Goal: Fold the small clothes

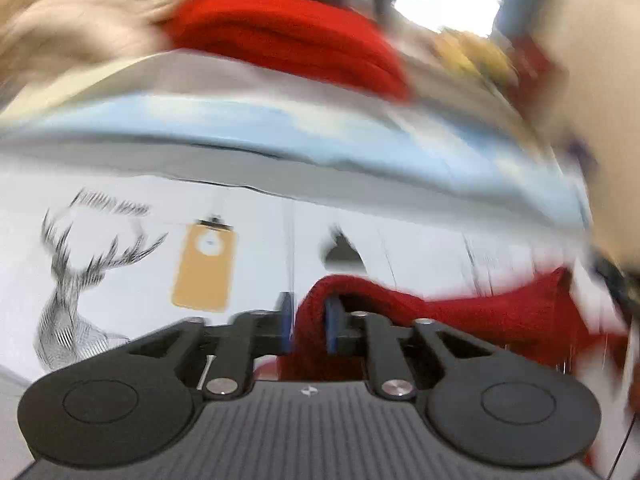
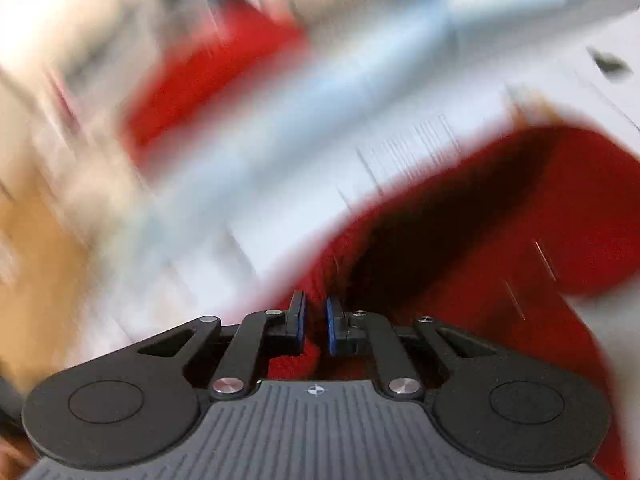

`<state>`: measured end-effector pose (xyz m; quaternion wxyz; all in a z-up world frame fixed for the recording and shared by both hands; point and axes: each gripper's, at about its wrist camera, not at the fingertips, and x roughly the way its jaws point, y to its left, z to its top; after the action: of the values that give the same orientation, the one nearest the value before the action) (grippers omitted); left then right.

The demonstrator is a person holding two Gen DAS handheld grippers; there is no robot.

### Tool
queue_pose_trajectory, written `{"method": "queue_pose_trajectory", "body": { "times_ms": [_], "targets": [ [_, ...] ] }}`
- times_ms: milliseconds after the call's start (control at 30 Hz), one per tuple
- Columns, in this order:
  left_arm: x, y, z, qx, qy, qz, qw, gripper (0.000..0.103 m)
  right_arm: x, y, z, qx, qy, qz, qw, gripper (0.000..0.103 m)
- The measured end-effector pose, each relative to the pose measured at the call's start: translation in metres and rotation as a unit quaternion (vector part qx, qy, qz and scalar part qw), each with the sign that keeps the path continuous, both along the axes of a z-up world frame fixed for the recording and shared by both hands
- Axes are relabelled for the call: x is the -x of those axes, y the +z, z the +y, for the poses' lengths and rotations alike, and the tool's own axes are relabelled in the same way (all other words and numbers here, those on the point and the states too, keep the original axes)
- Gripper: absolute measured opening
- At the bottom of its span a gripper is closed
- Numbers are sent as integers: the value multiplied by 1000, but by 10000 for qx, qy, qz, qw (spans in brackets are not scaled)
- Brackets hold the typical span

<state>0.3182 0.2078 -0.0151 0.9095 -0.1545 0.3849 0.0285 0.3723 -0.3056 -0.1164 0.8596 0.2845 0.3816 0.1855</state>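
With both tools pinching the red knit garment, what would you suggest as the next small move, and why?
Probably draw the two tools apart to pull the cloth taut before laying it down. The left tool and right tool are each closed on the red knit garment, which sags and bunches between them above the white sheet. Both views are blurred, so the garment's exact lie is unclear.

Matte black left tool [image 1: 308, 320], all linkage arms and round hinge discs. Blue pads on the fingertips [image 1: 331, 326]. Silver screws at the pivots, grey ribbed housing below with a small round crosshair mark. Same build on the right tool [image 2: 316, 322]: black arms, blue fingertips [image 2: 332, 324], silver screw heads, ribbed grey body, crosshair mark at its top edge.
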Motion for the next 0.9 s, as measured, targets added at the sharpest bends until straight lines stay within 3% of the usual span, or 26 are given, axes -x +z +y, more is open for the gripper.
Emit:
{"method": "queue_pose_trajectory", "body": {
  "times_ms": [33,67,100,133,267,433,500,567,633,667,733,833,900],
  "targets": [
    [-5,-3,-2,76,-1,56,10000,21,-2,12,-2,-238,-312,-498,9980,19],
    [-5,-4,-8,-9,-54,57,10000,21,-3,22,-1,-230,-605,-842,9943,48],
    [-3,-4,-15,-120,-141,55,9998,22,-4,26,0,-152,-707,-886,9934,60],
    [-3,-5,-24,-195,-258,93,9994,22,-5,26,1,-46,-700,-799,9943,63],
    [-7,-9,-58,-262,-661,127,9974,23,0,4,6,973,-427,17,9943,61],
    [-10,-25,-88,-375,-748,167,9964,23,6,-24,-4,1904,-762,854,9750,61],
    [-13,-29,-100,-321,-912,207,9951,25,10,-42,-12,1721,-958,1305,9717,61],
    [-12,-31,-113,-276,-1129,204,9930,26,14,-61,-21,1149,-1144,1765,9709,60],
    [-12,-34,-129,-191,-1427,192,9894,35,16,-74,-26,789,-1391,2004,9666,56],
    [-12,-35,-138,-162,-1584,172,9871,38,17,-76,-29,714,-1539,1981,9654,39],
    [-11,-38,-157,-151,-1861,116,9823,55,20,-73,-29,665,-1693,1839,9660,9],
    [-8,-40,-185,-65,-2247,-5,9744,65,24,-56,-20,330,-1645,1268,9776,9],
    [-5,-38,-201,-18,-2475,-165,9687,65,31,-32,0,115,-1106,526,9924,9]
  ]
}}
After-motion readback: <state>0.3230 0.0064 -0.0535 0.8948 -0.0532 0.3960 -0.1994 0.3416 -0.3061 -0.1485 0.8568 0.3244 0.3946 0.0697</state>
